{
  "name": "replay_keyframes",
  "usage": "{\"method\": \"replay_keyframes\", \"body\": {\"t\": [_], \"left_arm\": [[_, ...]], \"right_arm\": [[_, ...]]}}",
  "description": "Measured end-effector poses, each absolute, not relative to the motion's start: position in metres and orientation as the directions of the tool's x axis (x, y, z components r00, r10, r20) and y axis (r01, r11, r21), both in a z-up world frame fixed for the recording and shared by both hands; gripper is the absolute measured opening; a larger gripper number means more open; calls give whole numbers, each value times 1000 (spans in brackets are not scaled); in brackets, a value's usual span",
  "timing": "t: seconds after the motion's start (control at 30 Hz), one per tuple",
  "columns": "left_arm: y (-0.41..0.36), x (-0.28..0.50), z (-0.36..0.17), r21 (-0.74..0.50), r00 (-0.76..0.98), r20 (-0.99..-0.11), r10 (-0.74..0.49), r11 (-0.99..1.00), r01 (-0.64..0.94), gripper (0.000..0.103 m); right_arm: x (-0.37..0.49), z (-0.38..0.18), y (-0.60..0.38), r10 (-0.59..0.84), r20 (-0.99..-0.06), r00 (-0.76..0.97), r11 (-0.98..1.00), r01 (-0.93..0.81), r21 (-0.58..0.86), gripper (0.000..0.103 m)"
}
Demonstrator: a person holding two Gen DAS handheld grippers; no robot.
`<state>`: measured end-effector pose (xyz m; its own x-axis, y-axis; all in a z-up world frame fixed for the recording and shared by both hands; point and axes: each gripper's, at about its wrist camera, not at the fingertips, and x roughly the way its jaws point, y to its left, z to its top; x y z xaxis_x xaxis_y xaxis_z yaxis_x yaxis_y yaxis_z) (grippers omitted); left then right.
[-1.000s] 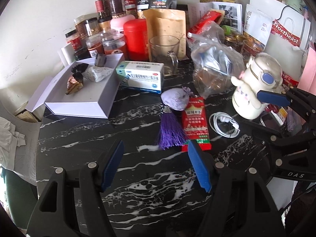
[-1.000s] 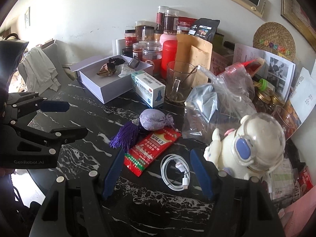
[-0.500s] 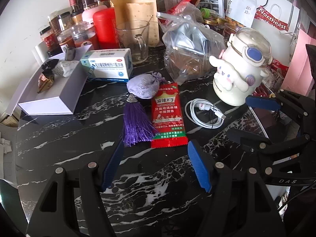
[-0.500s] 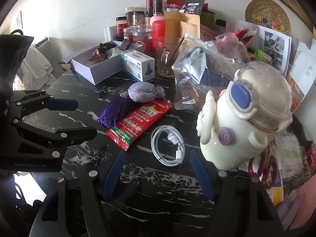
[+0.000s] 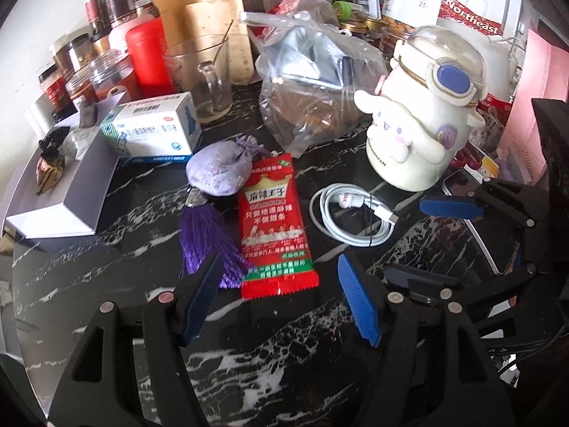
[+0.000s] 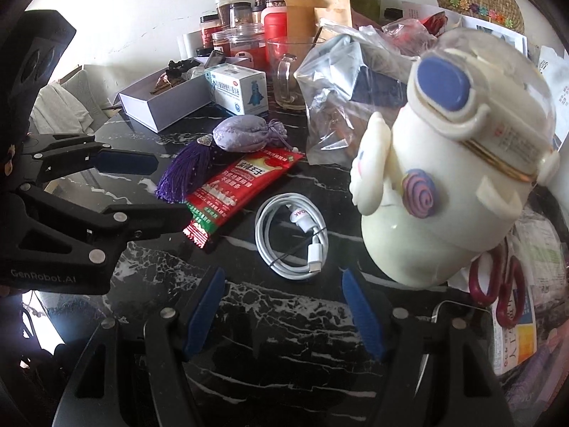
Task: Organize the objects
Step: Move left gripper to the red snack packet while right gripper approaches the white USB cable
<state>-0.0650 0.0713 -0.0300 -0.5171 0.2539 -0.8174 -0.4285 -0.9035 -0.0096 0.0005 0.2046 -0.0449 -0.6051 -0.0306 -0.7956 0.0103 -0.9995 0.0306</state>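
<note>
Both tools hang open and empty over the black marbled surface (image 5: 106, 249). Just right of the right tool (image 6: 282, 309) stands the cream cartoon bottle (image 6: 451, 163). Ahead of the left tool (image 5: 275, 299) lies the red snack packet (image 5: 272, 220), its near end between the fingers, beside a purple tasselled pouch (image 5: 217, 172). Ahead of the right tool's gap lies the coiled white cable (image 6: 293, 236).
</note>
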Motion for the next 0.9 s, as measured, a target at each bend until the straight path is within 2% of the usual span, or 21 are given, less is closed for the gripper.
{"method": "replay_keyframes", "body": {"t": [0.37, 0.73, 0.9], "left_arm": [[82, -98, -55, -84, -442, -832, 334, -866, -494, 66], [77, -130, -79, -110, -402, -856, 326, -874, -474, 66], [80, -131, -80, -82, -418, -853, 314, -870, -486, 65]], "right_arm": [[-19, -62, 214, -25, -804, -594, -999, -8, 37, 70], [-33, -72, 214, -20, -806, -592, -1000, 0, 25, 70], [-39, -73, 212, -16, -804, -595, -1000, -3, 22, 72]]}}
